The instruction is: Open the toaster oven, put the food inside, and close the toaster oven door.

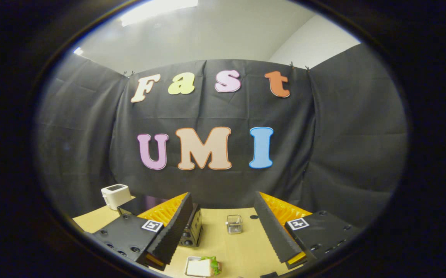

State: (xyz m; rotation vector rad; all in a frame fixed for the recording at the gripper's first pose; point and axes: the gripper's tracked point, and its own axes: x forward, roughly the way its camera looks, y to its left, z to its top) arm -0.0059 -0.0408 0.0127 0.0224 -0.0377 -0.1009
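**Toaster oven and sandwich on the counter, gripper spread above**

The toaster oven (192, 227) stands on the counter (242, 247), partly hidden behind the left finger. The sandwich (201, 267) lies on a small plate (189, 266) in front of it, between the fingers. The hand-held gripper (223, 231) is spread wide, holding nothing. A small clear glass (234, 224) stands beyond the fingers, and a white toaster (115, 195) sits far left by the wall.

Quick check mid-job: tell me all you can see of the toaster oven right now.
The toaster oven is a dark box on the wooden table, largely hidden behind one finger of the open gripper. Its side panel with round knobs shows; whether its door is open cannot be told. The sandwich lies on the table nearer the camera, apart from it.
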